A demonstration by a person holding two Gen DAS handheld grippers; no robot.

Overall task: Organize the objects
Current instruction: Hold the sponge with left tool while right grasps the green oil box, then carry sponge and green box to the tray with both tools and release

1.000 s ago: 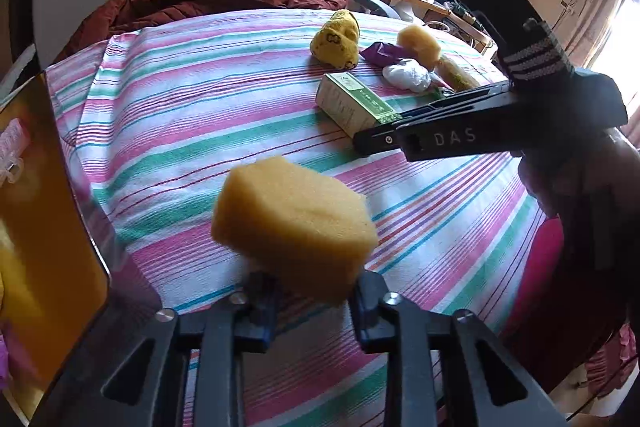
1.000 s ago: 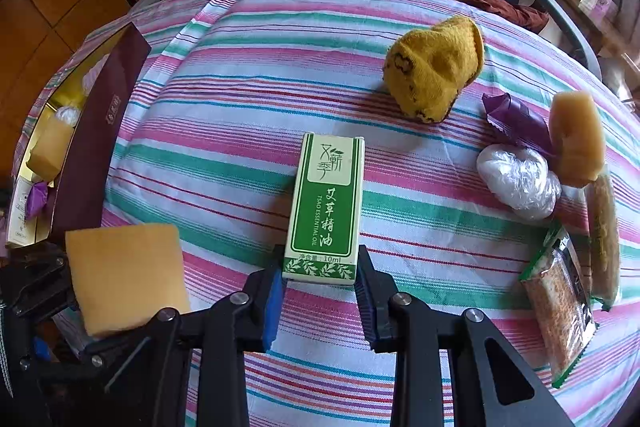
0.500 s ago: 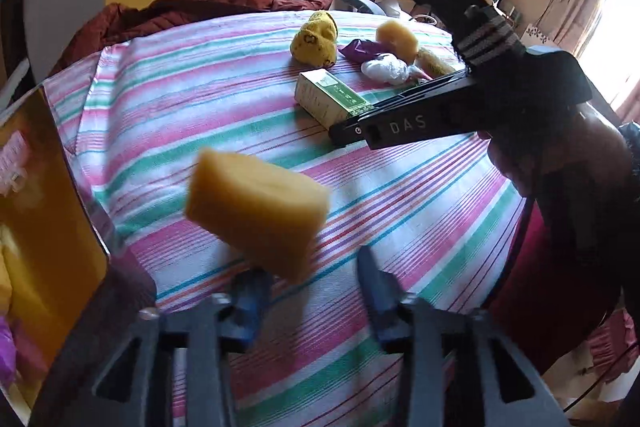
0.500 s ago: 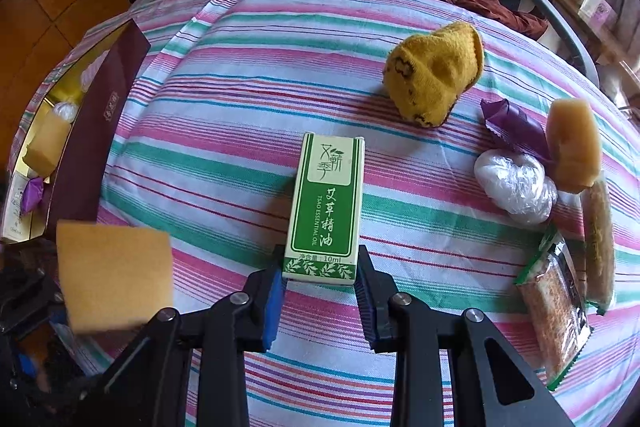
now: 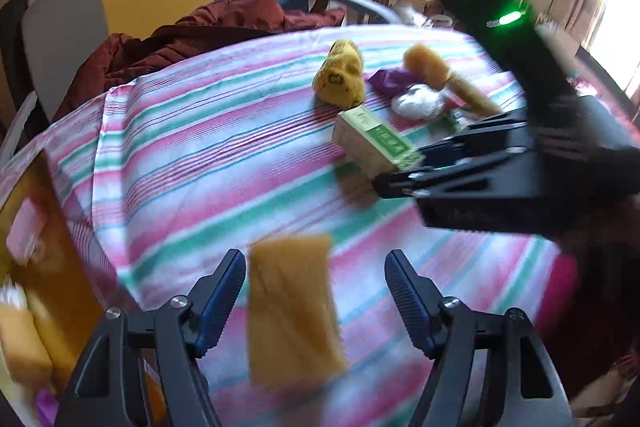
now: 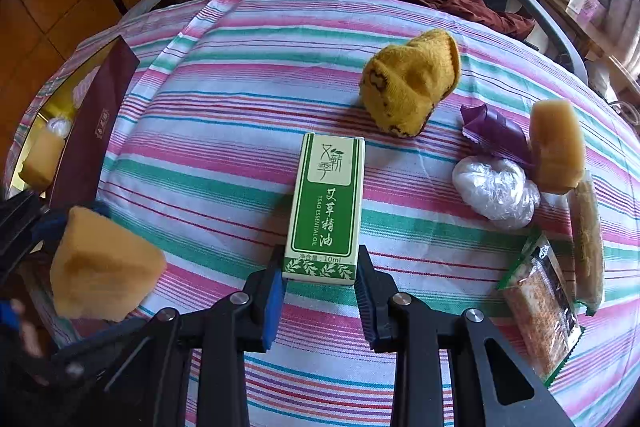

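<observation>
Left gripper fingers spread, released; blurred sponge between them, long axis vertical in frame. Right gripper grasps green box, lengthwise toward upper frame.

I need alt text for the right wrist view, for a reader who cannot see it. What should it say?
The right gripper has its two fingers on either side of a green essential-oil box lying on a striped tablecloth. At left, a blurred yellow sponge is near the left gripper. A yellow sock and wrapped snacks lie to the right.
</observation>
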